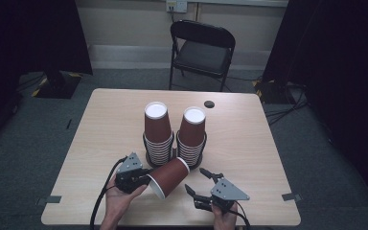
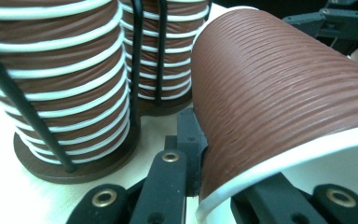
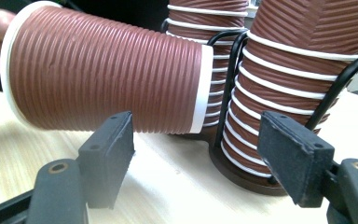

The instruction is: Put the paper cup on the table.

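Observation:
A brown ribbed paper cup [image 1: 168, 176] lies tipped sideways just above the table, its white rim toward the person. My left gripper [image 1: 143, 181] is shut on that rim; in the left gripper view the cup [image 2: 279, 107] sits between the jaws, one finger [image 2: 193, 140] outside its wall. The cup [image 3: 107, 77] hangs off the table in the right gripper view. My right gripper [image 1: 202, 183] stands open to the cup's right, jaws spread with nothing between them. Two stacks of upside-down cups, the left stack [image 1: 157, 129] and the right stack [image 1: 191, 134], stand in black wire holders behind.
The wooden table [image 1: 100, 124] has a round black hole [image 1: 209, 104] near its far edge. A black folding chair [image 1: 201, 50] stands beyond the table. Bare tabletop lies to the left and right of the stacks. The holder base [image 2: 70, 163] is close to my left gripper.

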The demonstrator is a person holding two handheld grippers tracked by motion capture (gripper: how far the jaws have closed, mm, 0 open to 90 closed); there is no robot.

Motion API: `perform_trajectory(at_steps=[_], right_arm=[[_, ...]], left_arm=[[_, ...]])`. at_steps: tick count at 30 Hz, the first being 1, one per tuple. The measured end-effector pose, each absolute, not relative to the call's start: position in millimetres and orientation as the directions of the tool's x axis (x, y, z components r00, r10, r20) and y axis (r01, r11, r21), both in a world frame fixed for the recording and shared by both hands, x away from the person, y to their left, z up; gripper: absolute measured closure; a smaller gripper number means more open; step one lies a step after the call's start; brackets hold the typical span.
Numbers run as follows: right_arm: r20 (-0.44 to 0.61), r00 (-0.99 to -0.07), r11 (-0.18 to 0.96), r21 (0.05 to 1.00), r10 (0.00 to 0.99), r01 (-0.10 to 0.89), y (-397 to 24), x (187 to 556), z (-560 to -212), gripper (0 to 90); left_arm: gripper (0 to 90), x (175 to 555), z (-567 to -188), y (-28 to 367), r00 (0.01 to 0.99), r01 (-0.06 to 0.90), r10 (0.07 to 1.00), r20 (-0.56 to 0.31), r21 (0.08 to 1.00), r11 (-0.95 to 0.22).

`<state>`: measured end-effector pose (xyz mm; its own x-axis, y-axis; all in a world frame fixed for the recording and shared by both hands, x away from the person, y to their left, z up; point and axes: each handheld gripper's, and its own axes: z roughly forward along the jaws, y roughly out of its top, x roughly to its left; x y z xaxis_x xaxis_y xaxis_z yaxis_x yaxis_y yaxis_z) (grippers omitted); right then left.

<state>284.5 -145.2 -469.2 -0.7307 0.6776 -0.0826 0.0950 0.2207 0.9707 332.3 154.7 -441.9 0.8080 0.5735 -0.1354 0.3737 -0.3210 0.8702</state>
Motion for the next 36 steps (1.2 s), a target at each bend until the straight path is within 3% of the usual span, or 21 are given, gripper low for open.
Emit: perform_trajectory(at_steps=[4,6,9,10,13,21,36], right_arm=[[-0.088,-0.757,0.217,0.974,0.647,0.072,-144.6,280.8,-469.4,25.4],[-0.102,-0.799,0.249,0.967,0.593,0.061,-142.5,279.7,-470.8,19.4],[-0.092,-0.814,0.255,0.964,0.574,0.071,-139.0,279.4,-474.5,20.1],[-0.080,-0.821,0.245,0.967,0.566,0.075,-136.3,278.7,-479.7,15.1],[-0.080,-0.826,0.237,0.969,0.557,0.066,-134.5,277.0,-483.2,14.1],[-0.241,-0.789,0.355,0.934,0.566,-0.031,-132.9,271.7,-477.4,15.1],[-0.403,-0.756,0.482,0.866,0.516,-0.132,-123.4,272.8,-469.9,14.4]], left_arm=[[85.9,333.4,-435.9,154.0,0.806,0.386,0.575,-0.140,0.861,-0.332],[85.9,333.7,-436.3,153.3,0.801,0.403,0.579,-0.154,0.854,-0.330],[86.0,334.1,-436.7,151.5,0.796,0.421,0.582,-0.166,0.843,-0.336],[86.0,334.5,-436.4,148.0,0.803,0.429,0.574,-0.161,0.825,-0.369],[86.0,336.2,-435.2,143.2,0.805,0.444,0.573,-0.156,0.799,-0.405],[85.8,342.0,-425.1,140.1,0.806,0.473,0.567,-0.169,0.760,-0.446],[85.7,350.9,-412.0,132.6,0.829,0.493,0.534,-0.167,0.671,-0.554]])
